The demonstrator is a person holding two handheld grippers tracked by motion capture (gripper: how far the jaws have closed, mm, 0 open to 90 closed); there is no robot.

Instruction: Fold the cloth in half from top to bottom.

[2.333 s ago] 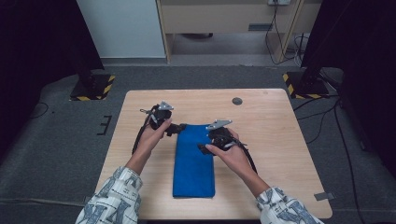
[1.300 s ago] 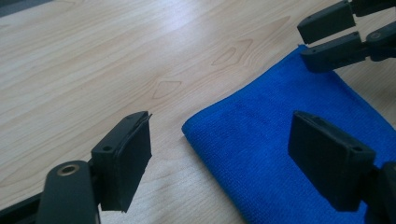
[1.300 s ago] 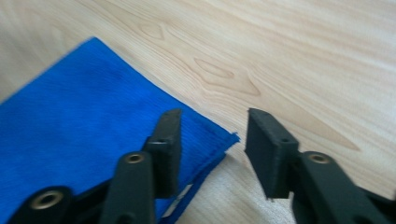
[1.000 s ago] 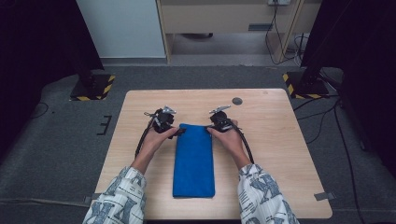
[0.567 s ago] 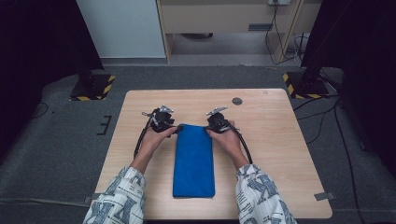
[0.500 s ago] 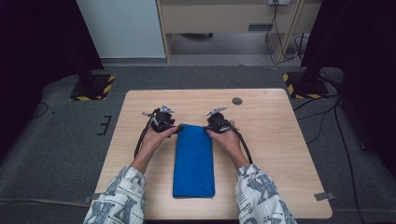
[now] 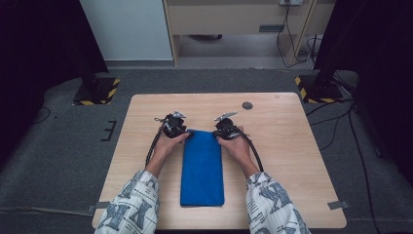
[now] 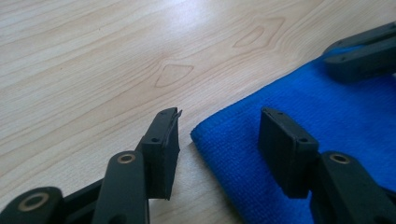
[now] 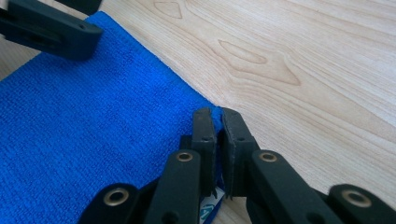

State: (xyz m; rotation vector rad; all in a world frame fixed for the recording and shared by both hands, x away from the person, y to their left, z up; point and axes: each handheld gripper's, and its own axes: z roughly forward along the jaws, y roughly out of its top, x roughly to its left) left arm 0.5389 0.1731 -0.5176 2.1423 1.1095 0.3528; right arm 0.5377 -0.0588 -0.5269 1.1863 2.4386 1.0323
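**Both hand-held grippers at far end of blue cloth: right pinched on corner, left apart**

Setup: a folded blue cloth point(image 7: 202, 168) lies flat on the wooden bench point(image 7: 292, 146), long axis running away from the person, roughly centred between the forearms. A small dark round disc point(image 7: 247, 105) sits on the bench well apart from the cloth, toward the far right.

Left hand-held gripper point(image 7: 174, 124): at the far left corner of the cloth. In the left gripper view the jaws stand wide apart. One jaw is over bare wood just beside the cloth's edge, the other over the blue fabric; the corner of the cloth point(image 8: 327, 140) lies between them, not pinched. Whether the jaw tips touch the bench, I cannot tell.

Right hand-held gripper point(image 7: 226, 129): at the far right corner. In the right gripper view the jaws are drawn nearly together, with a thin strip of the cloth's point(image 9: 93, 140) edge caught between them. A narrow slit remains between the pads, filled with blue. The left gripper's jaw shows at the upper left of this view, over the cloth's far corner.

Hands: each hand wraps its gripper; patterned sleeves enter from the near edge.
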